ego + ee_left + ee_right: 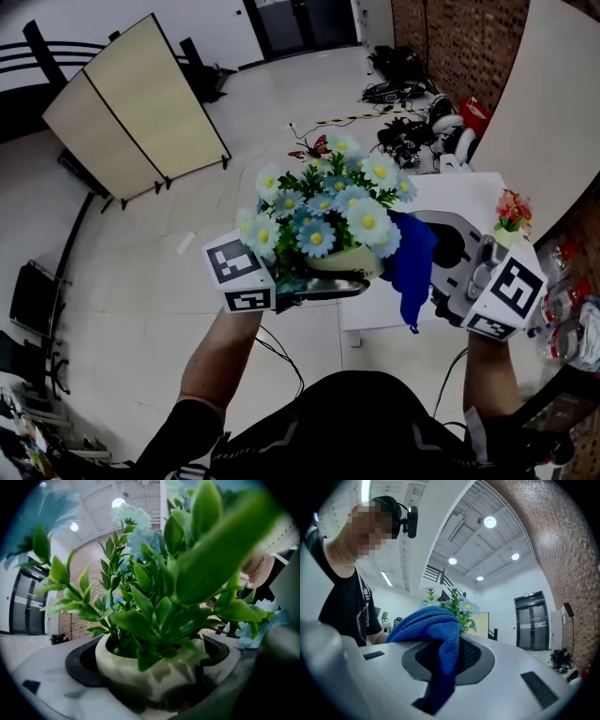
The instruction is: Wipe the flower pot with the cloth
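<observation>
A cream flower pot (343, 261) full of blue and white daisies (328, 202) is held up in the air, with my left gripper (323, 285) shut on it. In the left gripper view the pot (140, 670) sits between the jaws under green leaves (159, 597). My right gripper (442, 274) is shut on a blue cloth (411, 267), which hangs right against the pot's right side. The right gripper view shows the cloth (436, 641) bunched and clamped in the right gripper (443, 665), with the flowers (457, 604) just behind it.
A white table (450, 192) stands below and to the right, with a small pot of pink flowers (512, 214) on it. Bags and cables (412, 131) lie by the brick wall. A folding screen (131, 103) stands at the far left. Bottles (562, 300) sit at the right edge.
</observation>
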{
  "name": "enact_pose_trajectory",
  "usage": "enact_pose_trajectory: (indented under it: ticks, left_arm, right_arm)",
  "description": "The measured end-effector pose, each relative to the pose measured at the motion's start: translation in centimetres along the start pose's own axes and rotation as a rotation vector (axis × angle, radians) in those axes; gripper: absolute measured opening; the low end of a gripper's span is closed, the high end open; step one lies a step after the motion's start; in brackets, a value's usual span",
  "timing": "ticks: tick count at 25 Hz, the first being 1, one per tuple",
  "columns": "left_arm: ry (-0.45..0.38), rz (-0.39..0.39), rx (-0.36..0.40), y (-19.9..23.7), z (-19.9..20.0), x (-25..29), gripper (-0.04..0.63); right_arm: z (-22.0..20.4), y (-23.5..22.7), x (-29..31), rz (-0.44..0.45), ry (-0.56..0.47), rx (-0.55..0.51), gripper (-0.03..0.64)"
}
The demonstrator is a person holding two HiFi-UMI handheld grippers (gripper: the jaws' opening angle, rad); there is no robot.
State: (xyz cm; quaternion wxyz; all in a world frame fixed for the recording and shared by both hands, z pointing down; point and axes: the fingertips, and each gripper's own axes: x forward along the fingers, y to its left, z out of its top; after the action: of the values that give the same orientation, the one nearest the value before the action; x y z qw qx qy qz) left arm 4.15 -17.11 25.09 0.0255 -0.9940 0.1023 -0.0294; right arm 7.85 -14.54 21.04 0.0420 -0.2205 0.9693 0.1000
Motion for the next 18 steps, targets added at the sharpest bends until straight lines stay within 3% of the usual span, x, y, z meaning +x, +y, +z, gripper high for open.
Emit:
enact_pose_trajectory:
  ticks: [3, 5, 9, 14, 18]
  left_arm:
    - [-0.014, -0.040, 0.029, -0.9, 0.7, 0.1, 0.569]
    - [-0.041, -0.116, 0.043, -2.5, 2.0, 0.4, 0.569]
    - [-0.045, -0.212, 0.057, -3.8, 2.8, 0.6, 0.569]
    - [-0.025, -0.221, 0.073, -3.7, 2.7, 0.5, 0.569]
    - [-0.015, -0.194, 0.071, -3.3, 2.3, 0.4, 0.569]
  right_arm:
    - [0.7, -1.0, -1.1, 0.000, -0.051, 0.070, 0.049]
    - [1.1, -3.6, -1.6, -0.037, -0.083, 0.126, 0.049]
    - [-0.9, -7.7, 0.8, -0.070, -0.021, 0.135, 0.049]
    - [-1.5, -6.2, 3.8, 0.030, 0.011, 0.118, 0.049]
    - [-0.6, -5.0, 2.9, 0.004, 0.021, 0.078, 0.049]
